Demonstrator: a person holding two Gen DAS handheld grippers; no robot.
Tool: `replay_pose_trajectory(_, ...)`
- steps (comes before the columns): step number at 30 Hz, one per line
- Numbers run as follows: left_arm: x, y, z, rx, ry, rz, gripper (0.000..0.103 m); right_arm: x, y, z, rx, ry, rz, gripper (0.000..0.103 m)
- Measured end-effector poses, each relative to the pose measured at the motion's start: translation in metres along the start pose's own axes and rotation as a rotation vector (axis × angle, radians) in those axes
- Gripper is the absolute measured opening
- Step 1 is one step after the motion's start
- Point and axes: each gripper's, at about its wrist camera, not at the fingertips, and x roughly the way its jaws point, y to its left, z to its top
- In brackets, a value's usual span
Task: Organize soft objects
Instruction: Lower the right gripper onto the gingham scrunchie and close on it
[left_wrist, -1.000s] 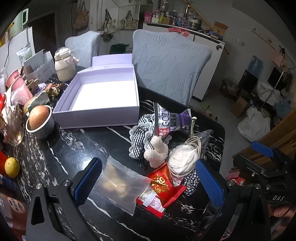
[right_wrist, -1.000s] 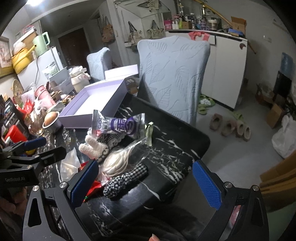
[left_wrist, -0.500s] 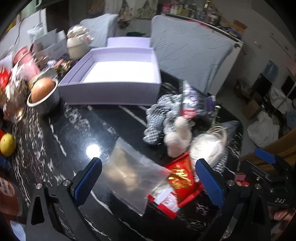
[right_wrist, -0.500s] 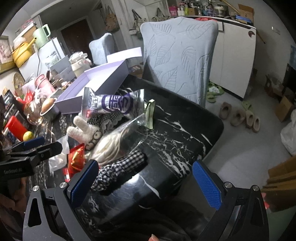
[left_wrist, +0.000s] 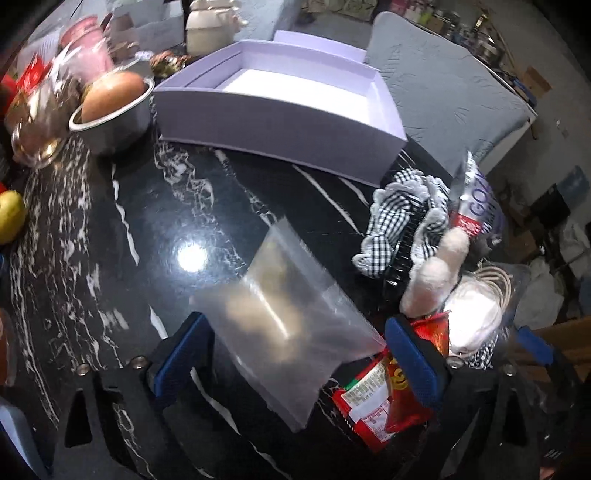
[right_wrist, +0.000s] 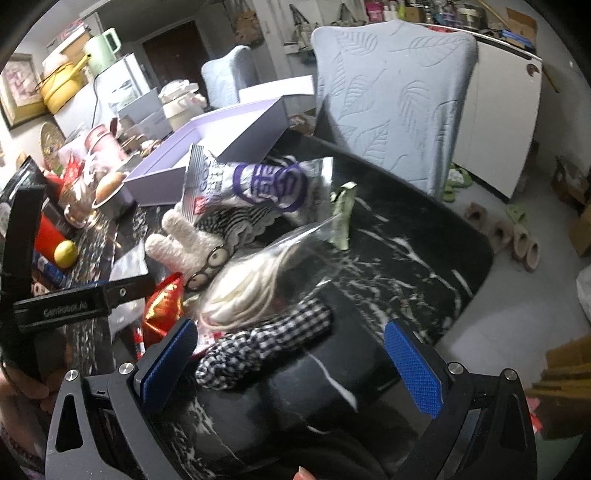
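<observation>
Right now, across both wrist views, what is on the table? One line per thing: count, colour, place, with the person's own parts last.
gift box: 1, lilac, open, far side of the table
clear bag: 1, see-through, flat between the left gripper's fingers, not pinched
red packet: 1, red and gold, beside the clear bag
plush toy: 1, cream, middle of the pile
gingham cloth: at least 2 pieces, black and white, in the pile
snack bag: 1, silver and purple, on top of the pile
bagged cord: 1, off-white, in clear plastic
metal bowl: 1, steel, left of the box
table: 1, black marble
left gripper: 1, blue pads, jaws closing
right gripper: 1, blue pads, open, holding nothing
</observation>
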Motion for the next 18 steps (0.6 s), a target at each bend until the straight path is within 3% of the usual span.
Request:
replay_pose_trajectory(2,0.004,0.007,0.001,-0.015,0.0,-0.016,0.083,0.005,0.001,-0.001,0.002,0.012,-0.005,0.103)
replay_pose_trajectory(6,0.005,0.016,0.0,0.004,-0.017,-0.015,0.077,0.014,0.001,-0.005,0.005,0.042,-0.015,0.103)
replay_pose_trajectory(9,0.0,0.023,-0.003,0.015,-0.039,-0.031,0.077,0.017,0.0,-0.009,0.005,0.056,-0.028,0.093)
replay_pose_trajectory(14,-0.016,0.031,-0.005,0.048,-0.102,0.006,0.077,0.01,-0.002,-0.012,0.004,0.057,0.0,0.069)
replay_pose_trajectory(18,-0.015,0.033,0.0,0.04,-0.103,0.012,0.077,0.006,-0.002,-0.012,0.009,0.066,0.014,0.059)
